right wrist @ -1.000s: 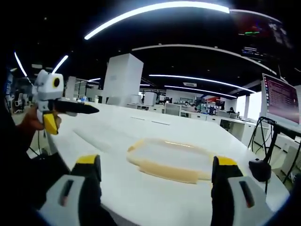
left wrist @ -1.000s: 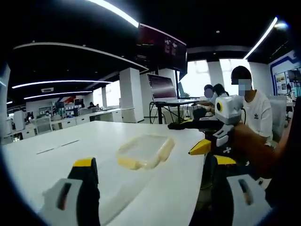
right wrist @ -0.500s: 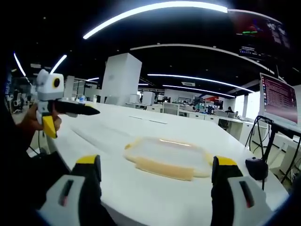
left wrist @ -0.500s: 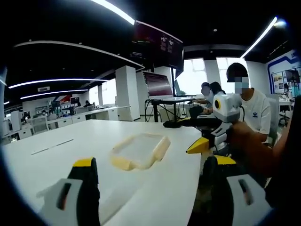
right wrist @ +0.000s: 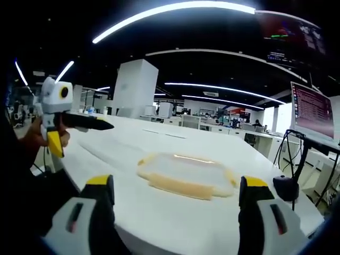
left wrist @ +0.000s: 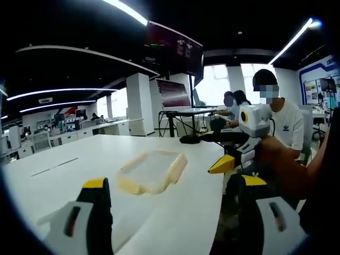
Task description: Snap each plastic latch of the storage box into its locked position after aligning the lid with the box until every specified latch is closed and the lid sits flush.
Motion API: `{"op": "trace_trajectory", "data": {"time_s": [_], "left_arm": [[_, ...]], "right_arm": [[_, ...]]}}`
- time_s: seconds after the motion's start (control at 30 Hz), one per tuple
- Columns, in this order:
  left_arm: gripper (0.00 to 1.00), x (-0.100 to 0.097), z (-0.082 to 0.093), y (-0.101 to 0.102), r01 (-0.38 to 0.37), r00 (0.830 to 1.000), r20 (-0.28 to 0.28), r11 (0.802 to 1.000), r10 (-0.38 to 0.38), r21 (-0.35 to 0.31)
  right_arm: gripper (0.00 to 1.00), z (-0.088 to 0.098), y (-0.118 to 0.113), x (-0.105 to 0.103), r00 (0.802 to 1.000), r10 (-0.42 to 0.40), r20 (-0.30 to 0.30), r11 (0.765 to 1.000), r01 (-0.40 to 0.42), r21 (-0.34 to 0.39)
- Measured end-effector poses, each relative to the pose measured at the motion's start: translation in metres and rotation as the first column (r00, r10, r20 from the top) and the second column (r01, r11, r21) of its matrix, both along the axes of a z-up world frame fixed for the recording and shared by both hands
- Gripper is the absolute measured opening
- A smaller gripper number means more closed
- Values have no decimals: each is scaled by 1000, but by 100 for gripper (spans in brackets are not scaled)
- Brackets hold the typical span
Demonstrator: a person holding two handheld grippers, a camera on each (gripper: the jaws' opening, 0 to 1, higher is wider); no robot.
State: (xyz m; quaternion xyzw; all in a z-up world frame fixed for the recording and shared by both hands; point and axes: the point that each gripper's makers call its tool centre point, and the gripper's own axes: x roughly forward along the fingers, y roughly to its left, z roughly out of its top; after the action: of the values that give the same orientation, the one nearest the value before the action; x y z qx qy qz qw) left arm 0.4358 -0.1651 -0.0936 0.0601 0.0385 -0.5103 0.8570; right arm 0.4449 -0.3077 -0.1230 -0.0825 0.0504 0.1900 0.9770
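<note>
Storage box (right wrist: 186, 177) lies flat mid-table (right wrist: 159, 223), lid on, now sitting slightly farther off than a second ago. Left gripper (left wrist: 170, 212) and right gripper (right wrist: 178, 210) both spread, empty, well short of it. Latching not begun.

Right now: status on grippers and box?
Left gripper and right gripper open, empty, off the translucent yellow-latched plastic storage box. Box on white table, untouched. Nothing between.

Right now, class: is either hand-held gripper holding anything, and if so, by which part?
Nothing is held. Both the left hand-held gripper and right hand-held gripper are open, apart from the clear, yellow-latched plastic storage box on the white table.
</note>
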Motion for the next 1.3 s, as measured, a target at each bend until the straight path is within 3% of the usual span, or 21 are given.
{"op": "trace_trajectory", "data": {"time_s": [1.3], "left_arm": [[100, -3, -10, -18, 22, 1000, -10, 999, -21, 38]], "right_arm": [[97, -7, -21, -6, 1000, -27, -5, 1000, 27, 0]]}}
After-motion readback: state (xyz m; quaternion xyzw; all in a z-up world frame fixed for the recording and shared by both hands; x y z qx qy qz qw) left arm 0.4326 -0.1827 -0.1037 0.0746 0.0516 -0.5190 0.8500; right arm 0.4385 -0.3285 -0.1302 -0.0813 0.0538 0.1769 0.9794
